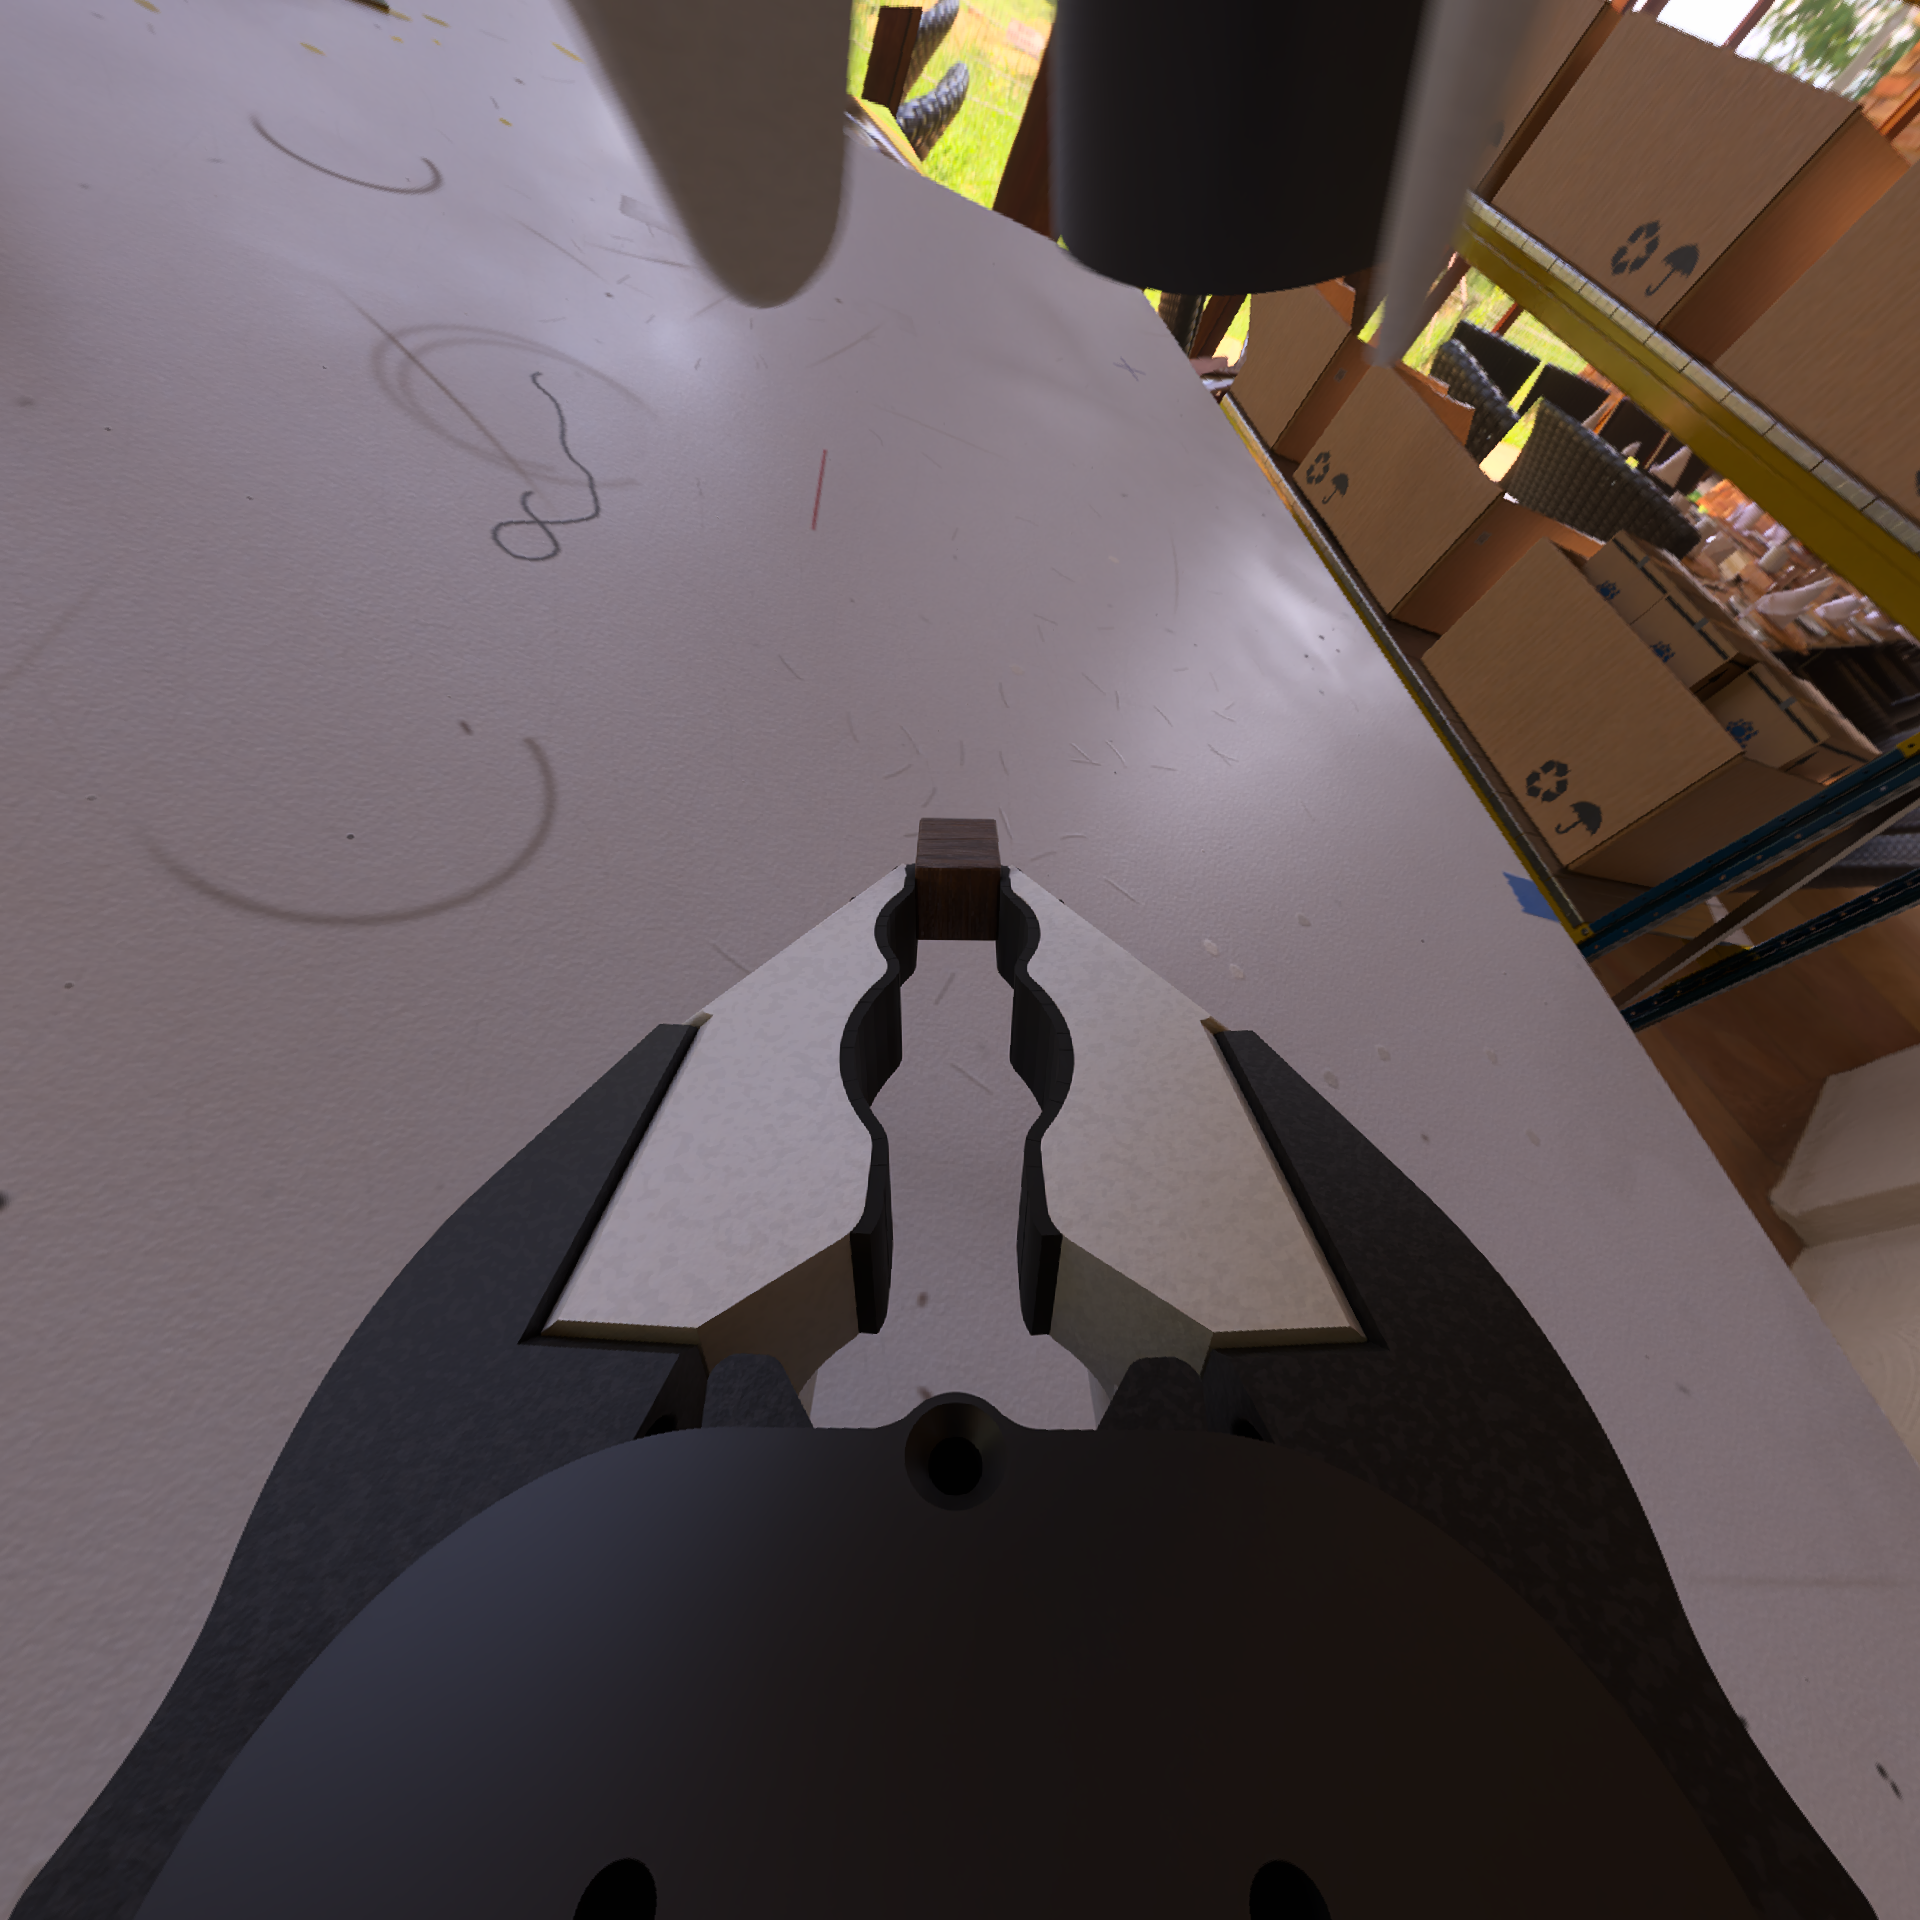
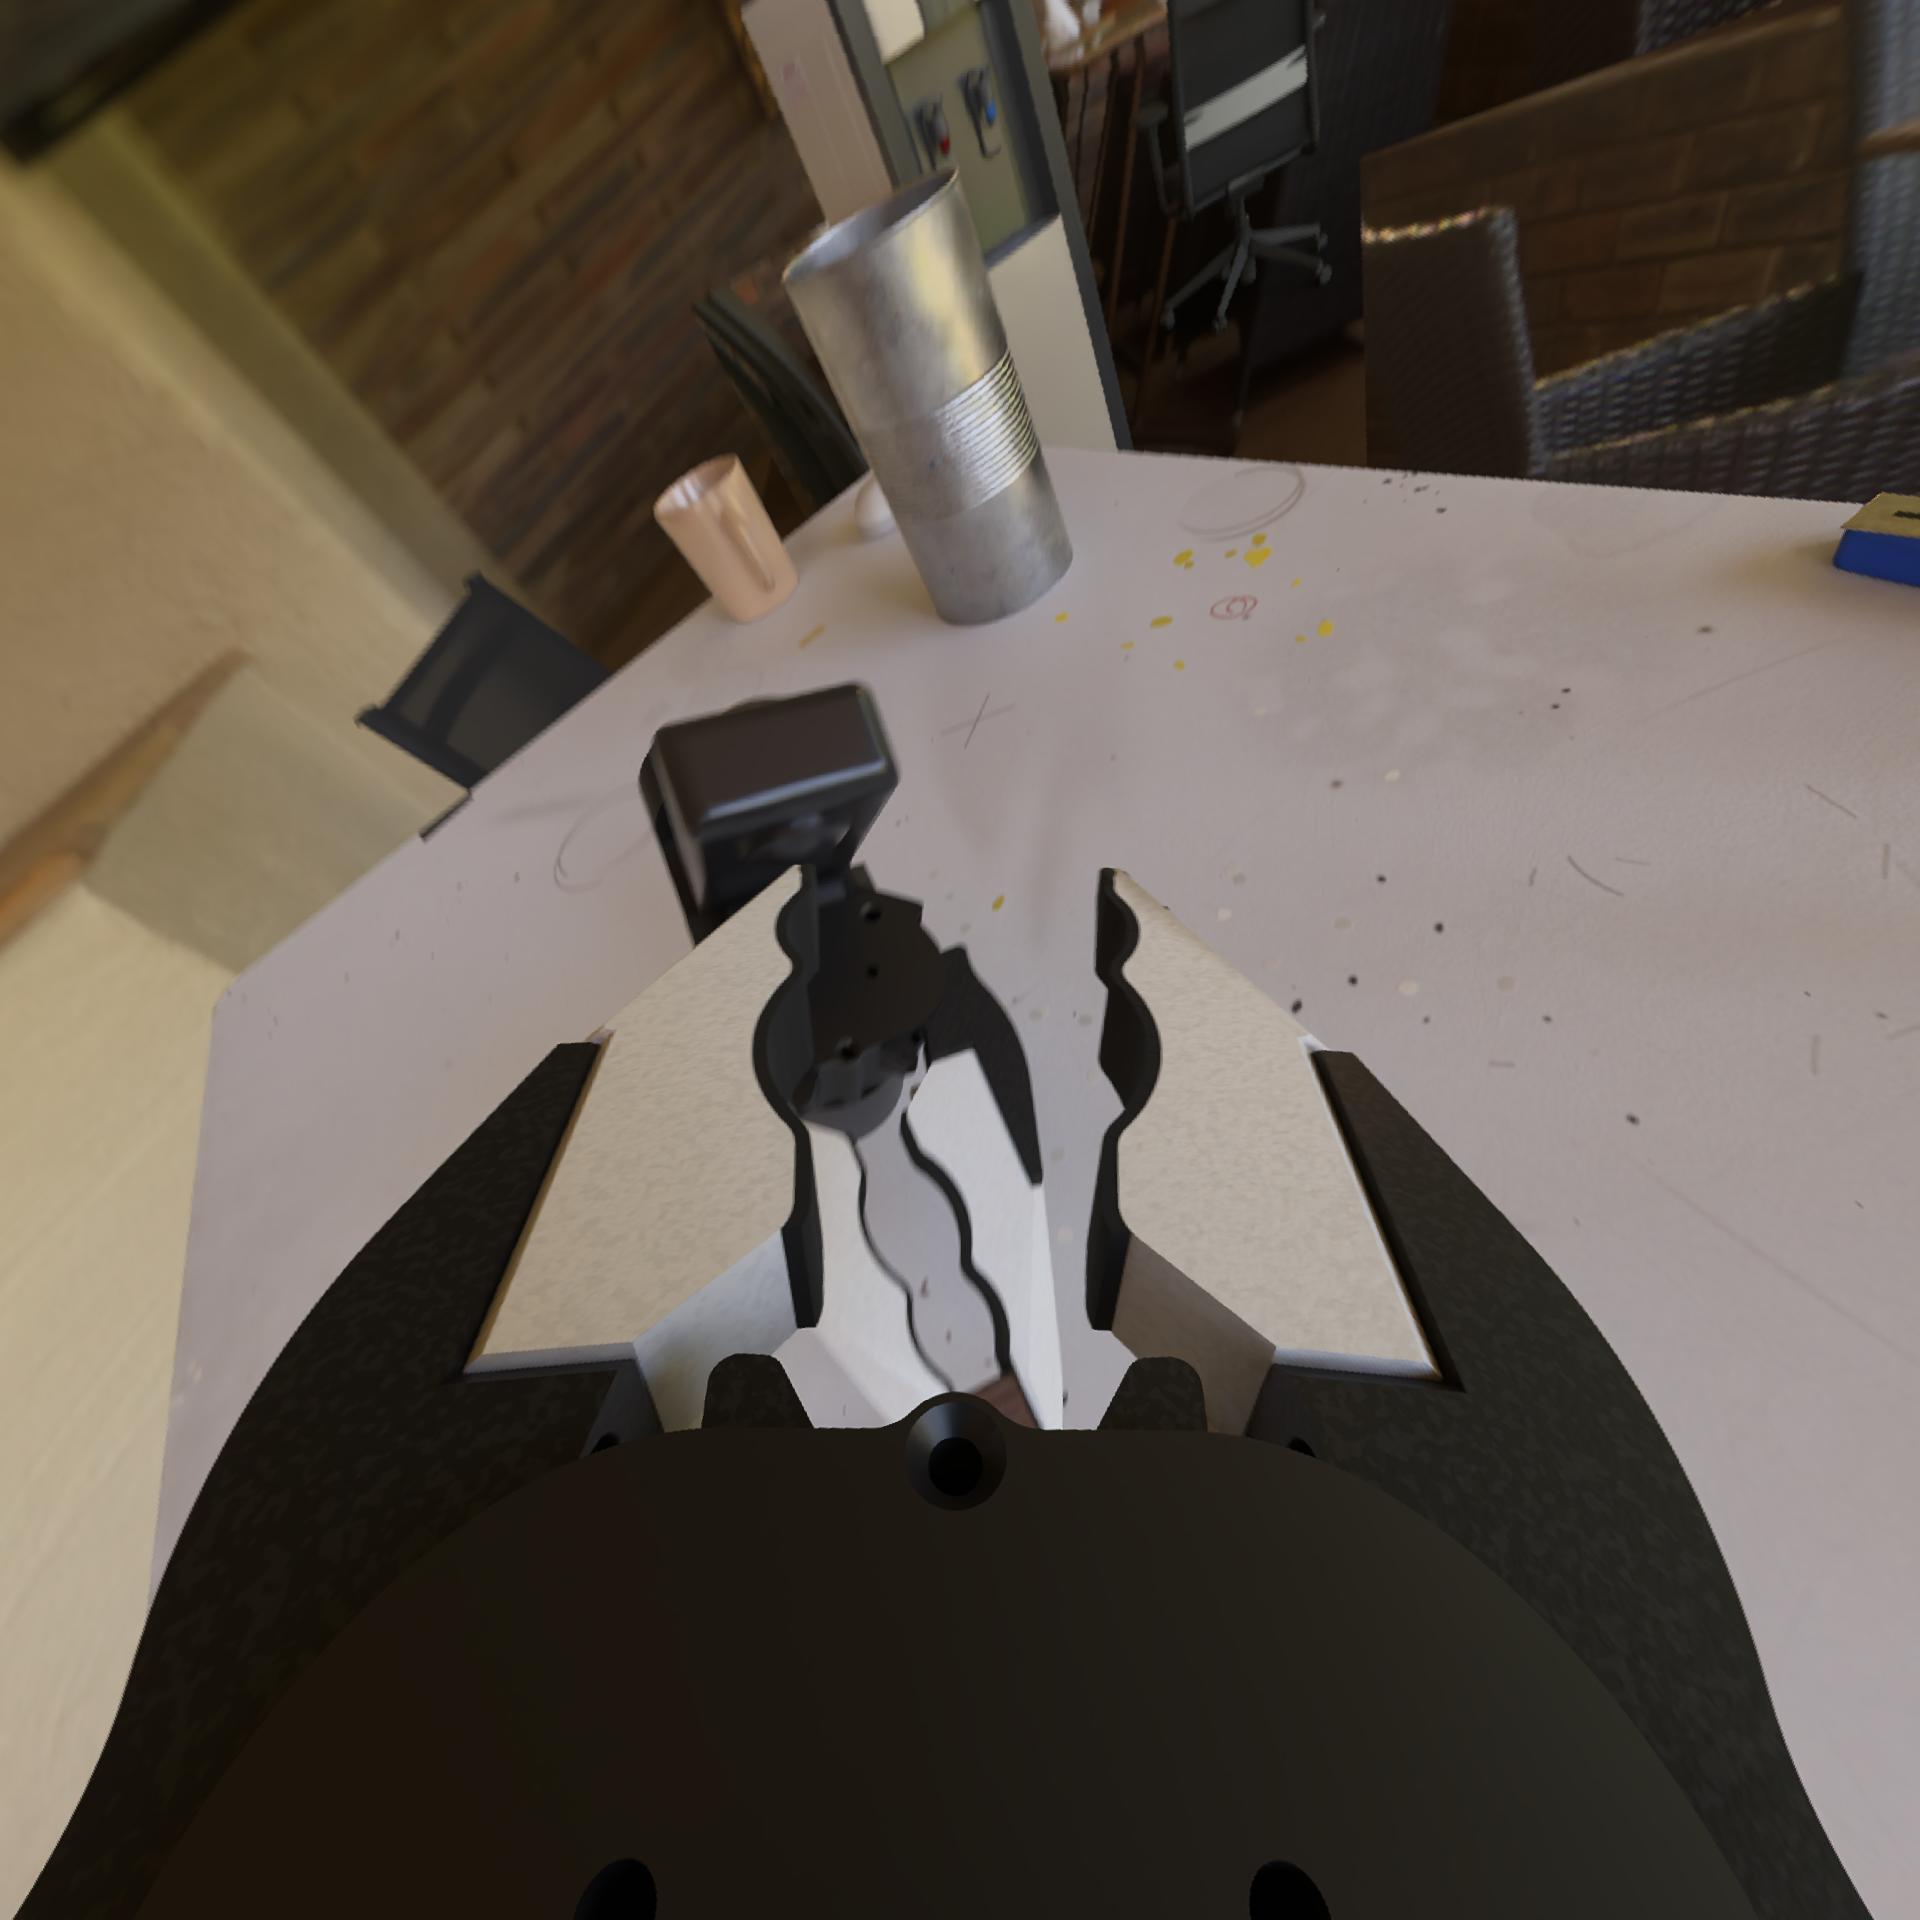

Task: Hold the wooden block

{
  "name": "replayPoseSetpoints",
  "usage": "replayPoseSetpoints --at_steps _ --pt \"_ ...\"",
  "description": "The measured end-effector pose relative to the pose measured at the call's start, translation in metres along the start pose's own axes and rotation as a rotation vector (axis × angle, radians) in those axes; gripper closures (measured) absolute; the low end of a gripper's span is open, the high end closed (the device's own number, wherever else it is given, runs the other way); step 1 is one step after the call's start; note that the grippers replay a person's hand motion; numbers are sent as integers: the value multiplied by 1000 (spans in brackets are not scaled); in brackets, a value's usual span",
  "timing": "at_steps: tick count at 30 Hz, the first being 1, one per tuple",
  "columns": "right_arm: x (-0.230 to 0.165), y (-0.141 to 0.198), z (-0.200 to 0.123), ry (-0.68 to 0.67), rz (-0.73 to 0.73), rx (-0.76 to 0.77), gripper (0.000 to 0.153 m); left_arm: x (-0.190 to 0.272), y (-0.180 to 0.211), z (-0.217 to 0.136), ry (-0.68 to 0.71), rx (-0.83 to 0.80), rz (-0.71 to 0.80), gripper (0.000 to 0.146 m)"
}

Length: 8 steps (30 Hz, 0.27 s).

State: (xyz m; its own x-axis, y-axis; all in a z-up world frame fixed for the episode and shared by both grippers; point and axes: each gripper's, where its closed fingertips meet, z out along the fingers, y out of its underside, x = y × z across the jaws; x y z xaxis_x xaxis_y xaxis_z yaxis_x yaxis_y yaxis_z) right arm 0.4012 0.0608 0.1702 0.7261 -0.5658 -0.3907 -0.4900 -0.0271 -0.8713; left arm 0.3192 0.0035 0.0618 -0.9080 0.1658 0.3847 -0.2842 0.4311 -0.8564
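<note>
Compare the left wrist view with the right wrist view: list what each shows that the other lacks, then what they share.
Only the left wrist view shows the wooden block clamped between the left claw fingertips, plus cardboard boxes on shelving beside the table.

Only the right wrist view shows the metal cylinder, beige cup, blue item at the far edge, yellow paint specks, and the right claw open and empty.

Both show the scuffed white table and the other claw.
</note>
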Motion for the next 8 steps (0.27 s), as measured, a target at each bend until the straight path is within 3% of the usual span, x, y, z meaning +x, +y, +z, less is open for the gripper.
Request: replayPoseSetpoints --at_steps 4,6,8 --pt "6 -13 6 -89 88 102 145 2 6 5 -9 -44 21 133" --pt "6 -19 -4 -142 116 168 152 0 7 5 -25 -54 18 133" --pt "12 -22 -18 -103 82 196 153 -2 6 4 -34 -47 -3 133"
